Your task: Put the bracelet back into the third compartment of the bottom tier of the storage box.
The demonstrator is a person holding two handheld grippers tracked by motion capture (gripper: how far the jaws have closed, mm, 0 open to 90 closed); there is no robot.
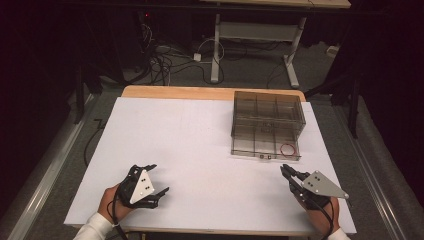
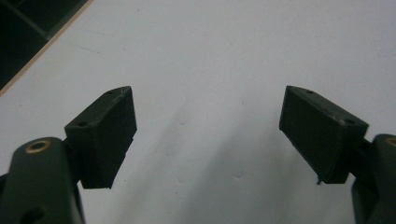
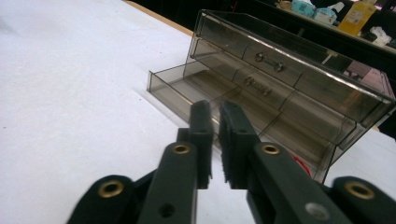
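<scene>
**Right claw closed at the open drawer, left claw waits wide**

Closed and empty, the right gripper [image 1: 285, 169] points at the front of the smoky clear drawer organizer [image 1: 268, 125], its two jaws nearly touching with nothing between them. In the right gripper view the jaw tips stand just short of the front wall of the pulled-out bottom drawer [image 3: 196, 88], aimed toward its middle. A small red ring [image 1: 287, 149] lies inside that drawer, in its right front corner, just ahead of the claw and a little to its right; in the right gripper view only a sliver of red peeks out behind the right jaw.

By the look of it, the step in hand is work on the open drawer: either pushing it shut with the closed tips or going in after the ring. A push calls for meeting the front wall squarely near its middle, so the drawer slides straight. Fetching the ring would call for parting the jaws first and coming down over the corner.

Farther out, the left gripper [image 1: 152, 181] rests low over the white table [image 1: 190, 140] at the near left, well apart from the organizer, jaws spread wide and holding nothing.
</scene>
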